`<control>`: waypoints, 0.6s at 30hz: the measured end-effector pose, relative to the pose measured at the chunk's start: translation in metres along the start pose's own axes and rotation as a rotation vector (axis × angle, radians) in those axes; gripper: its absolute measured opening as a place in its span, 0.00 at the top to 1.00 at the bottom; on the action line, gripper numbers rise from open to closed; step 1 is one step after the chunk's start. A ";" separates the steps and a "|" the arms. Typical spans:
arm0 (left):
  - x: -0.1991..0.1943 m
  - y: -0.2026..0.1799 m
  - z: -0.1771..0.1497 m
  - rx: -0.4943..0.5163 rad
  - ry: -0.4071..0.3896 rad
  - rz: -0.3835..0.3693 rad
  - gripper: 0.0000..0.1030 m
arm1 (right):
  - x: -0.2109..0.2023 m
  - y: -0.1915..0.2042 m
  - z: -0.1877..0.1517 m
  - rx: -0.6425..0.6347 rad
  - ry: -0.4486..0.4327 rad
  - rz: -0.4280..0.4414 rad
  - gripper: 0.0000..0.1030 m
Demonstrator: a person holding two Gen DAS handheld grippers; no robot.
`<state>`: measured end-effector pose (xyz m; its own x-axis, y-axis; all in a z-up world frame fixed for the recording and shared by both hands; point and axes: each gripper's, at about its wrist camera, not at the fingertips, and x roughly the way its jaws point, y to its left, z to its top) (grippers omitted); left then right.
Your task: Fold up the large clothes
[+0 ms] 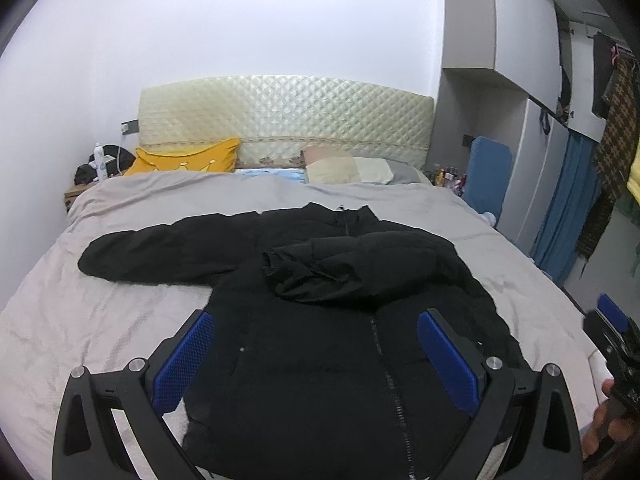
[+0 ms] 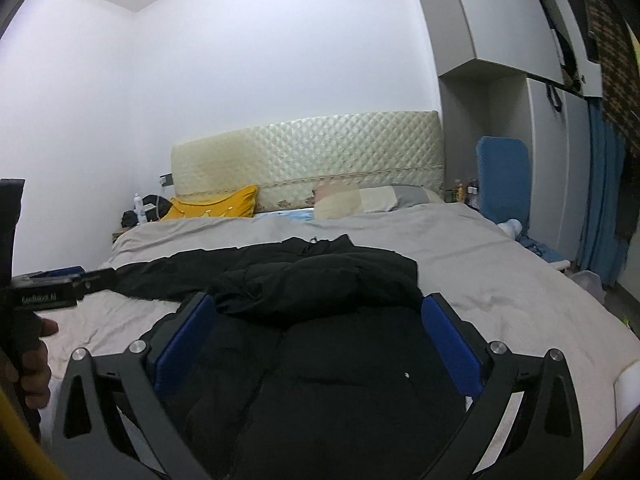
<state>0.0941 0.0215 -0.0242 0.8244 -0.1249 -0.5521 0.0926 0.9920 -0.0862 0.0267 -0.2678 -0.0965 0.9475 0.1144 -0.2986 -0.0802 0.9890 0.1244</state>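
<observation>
A black padded jacket lies front up on the grey bed cover, zip down its middle. Its right sleeve is folded across the chest; its left sleeve stretches out to the left. My left gripper is open and empty, held above the jacket's lower part. My right gripper is open and empty too, above the jacket near its hem. The right gripper also shows at the right edge of the left wrist view, and the left gripper at the left edge of the right wrist view.
A quilted cream headboard stands at the far end, with a yellow pillow and pale pillows below it. A nightstand with clutter is at the far left. A wardrobe, blue curtain and hanging clothes line the right side.
</observation>
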 end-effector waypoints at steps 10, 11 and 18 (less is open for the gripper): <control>0.016 0.062 0.051 0.029 -0.007 0.079 0.00 | 0.012 -0.009 -0.016 0.028 0.028 -0.002 0.00; 0.016 0.070 0.059 0.028 -0.014 0.093 0.00 | 0.014 -0.010 -0.017 0.031 0.029 -0.002 0.00; 0.023 0.146 0.120 -0.001 -0.047 0.160 0.00 | 0.024 -0.008 -0.025 0.044 0.049 -0.003 0.00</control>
<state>0.1939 0.1656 0.0500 0.8538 0.0358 -0.5194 -0.0424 0.9991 -0.0008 0.0425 -0.2706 -0.1279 0.9315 0.1173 -0.3444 -0.0631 0.9844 0.1645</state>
